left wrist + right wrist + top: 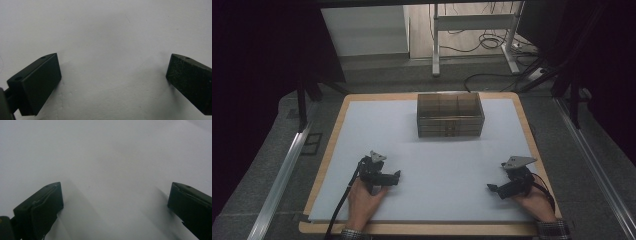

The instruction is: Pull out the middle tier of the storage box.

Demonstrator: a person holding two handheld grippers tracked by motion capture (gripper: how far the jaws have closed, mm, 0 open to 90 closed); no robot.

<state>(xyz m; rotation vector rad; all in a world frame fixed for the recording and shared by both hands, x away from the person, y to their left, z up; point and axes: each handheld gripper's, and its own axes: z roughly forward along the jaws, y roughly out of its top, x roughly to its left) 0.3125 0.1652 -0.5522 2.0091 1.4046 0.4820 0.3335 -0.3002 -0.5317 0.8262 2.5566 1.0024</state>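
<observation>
Brown box [450, 121] with divided compartments, see-through walls, upright at far middle of white mat [437, 165], well apart from both grippers. Compartments' contents not discernible. Nothing touching it.

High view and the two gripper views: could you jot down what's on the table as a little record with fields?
Surface: white sheet on a wooden board
Box: brown box with compartments, at the far middle of the sheet
Left gripper: jaws wide apart, nothing between them, pointing toward the middle
Right gripper: jaws wide apart, nothing between them, pointing toward the middle
Contact: both grippers well apart from the box
</observation>
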